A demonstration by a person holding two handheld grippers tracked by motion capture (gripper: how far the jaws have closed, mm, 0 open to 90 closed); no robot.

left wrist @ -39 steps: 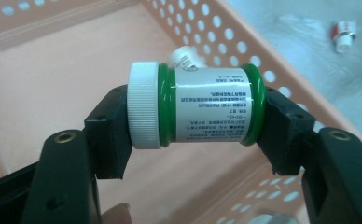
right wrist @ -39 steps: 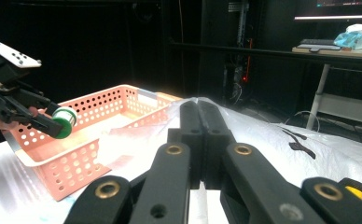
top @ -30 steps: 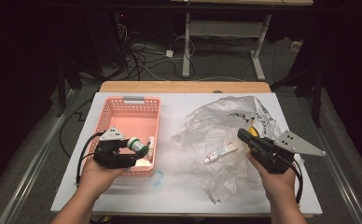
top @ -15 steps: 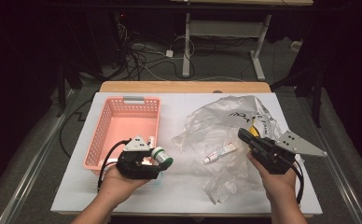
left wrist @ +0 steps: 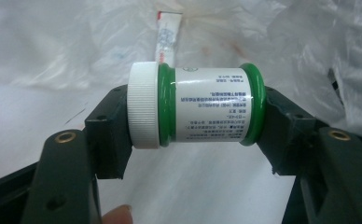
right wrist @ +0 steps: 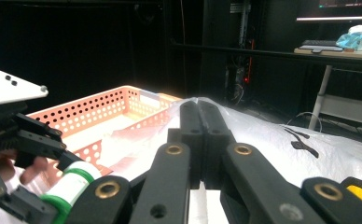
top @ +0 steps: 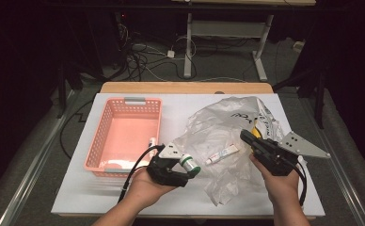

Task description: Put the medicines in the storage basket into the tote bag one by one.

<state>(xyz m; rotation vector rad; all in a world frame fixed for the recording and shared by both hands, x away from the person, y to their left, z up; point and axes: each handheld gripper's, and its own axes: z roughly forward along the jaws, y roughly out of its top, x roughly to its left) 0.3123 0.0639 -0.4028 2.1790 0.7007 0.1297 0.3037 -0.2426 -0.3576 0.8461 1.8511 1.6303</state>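
Note:
My left gripper is shut on a small white bottle with green rims and a white cap, and holds it end to end: one pad is on the cap, the other on the base. The bottle hangs low over the white table, just right of the pink basket and at the edge of a crumpled clear plastic bag. A small white tube lies on the bag. My right gripper rests on the bag's right side, its jaws shut together with nothing between them.
The pink basket's front rim lies left of my left hand. A yellow item shows inside the bag near the right gripper. A bare strip of white table top runs along the front edge. Beyond the table's far edge, cables lie on the floor.
My left gripper has carried the bottle to the right, from over the basket's front corner to the table beside the plastic bag. The right gripper has stayed put.

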